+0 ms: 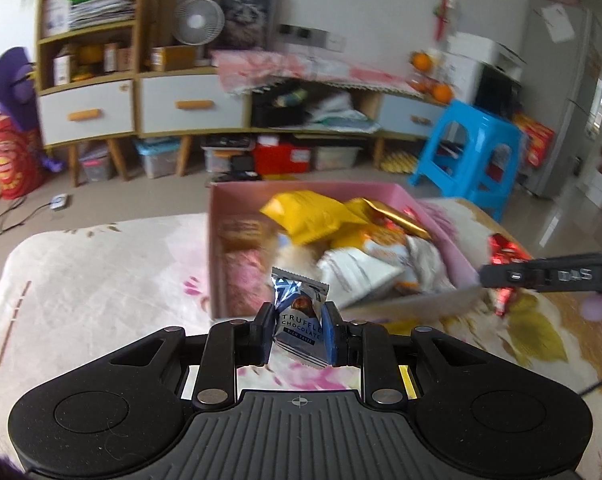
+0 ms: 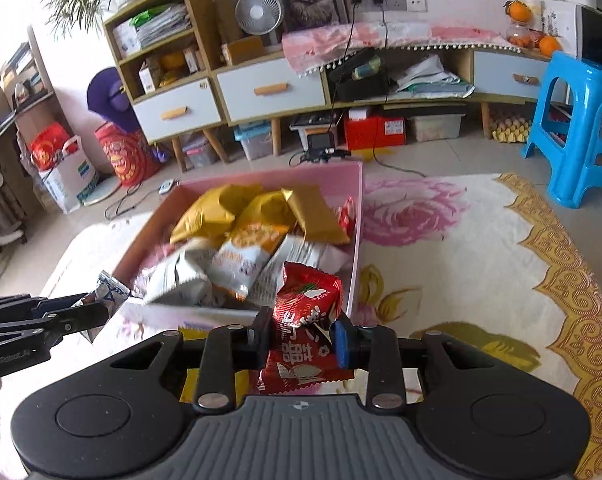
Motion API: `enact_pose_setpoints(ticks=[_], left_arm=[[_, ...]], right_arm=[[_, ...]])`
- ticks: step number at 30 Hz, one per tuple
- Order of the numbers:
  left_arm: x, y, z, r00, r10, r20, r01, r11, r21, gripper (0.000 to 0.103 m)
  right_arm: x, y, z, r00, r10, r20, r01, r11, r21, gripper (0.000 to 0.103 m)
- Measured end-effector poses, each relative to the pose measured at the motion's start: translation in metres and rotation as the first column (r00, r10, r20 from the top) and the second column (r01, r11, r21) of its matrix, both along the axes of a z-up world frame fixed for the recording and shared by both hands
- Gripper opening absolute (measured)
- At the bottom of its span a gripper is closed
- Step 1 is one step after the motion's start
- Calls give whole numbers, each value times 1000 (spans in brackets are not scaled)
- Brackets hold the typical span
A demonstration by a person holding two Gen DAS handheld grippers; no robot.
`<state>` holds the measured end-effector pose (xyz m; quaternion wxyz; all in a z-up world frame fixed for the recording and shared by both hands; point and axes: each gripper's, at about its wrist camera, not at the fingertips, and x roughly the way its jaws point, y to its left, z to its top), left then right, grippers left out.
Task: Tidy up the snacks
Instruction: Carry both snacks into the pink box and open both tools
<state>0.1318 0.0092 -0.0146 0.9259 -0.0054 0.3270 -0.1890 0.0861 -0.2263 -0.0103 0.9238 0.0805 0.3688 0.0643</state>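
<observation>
the left claw [image 1: 299, 322] is closed on a small silver-blue truffle packet [image 1: 299, 320], held upright between its blue pads, just near of the pink box [image 1: 221, 240]; in the right wrist view that same claw [image 2: 97, 308] comes in from the left with the packet [image 2: 107, 296] at its tip, just left of the box's near left corner; the right claw [image 2: 303, 334] is closed on a red packet [image 2: 307, 320], upright, near the box's near right corner; in the left wrist view the right claw [image 1: 497, 276] reaches in from the right, the red packet [image 1: 503, 252] showing above and below its finger; the box [image 2: 357, 216] sits on a floral blanket [image 2: 461, 248] and holds a heap of snacks: yellow bags [image 2: 221, 212], a gold bag [image 2: 317, 212], white bags [image 2: 181, 276]; a blue stool [image 2: 577, 128] stands far right on the floor.
</observation>
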Motion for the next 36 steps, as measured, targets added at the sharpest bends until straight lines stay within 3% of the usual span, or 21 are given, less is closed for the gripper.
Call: enact_pose_setpoints(ticks=[6, 17, 36], left_arm=[[20, 3, -7, 994, 110, -6, -111, 993, -32, 22], [37, 0, -25, 981, 195, -22, -196, 977, -84, 22], [43, -1, -39, 978, 210, 0, -209, 975, -73, 24]], right_arm=[[12, -4, 5, 999, -41, 29, 40, 999, 20, 22], [40, -1, -11, 996, -67, 51, 68, 998, -17, 22], [45, 2, -20, 995, -61, 77, 62, 998, -14, 24]])
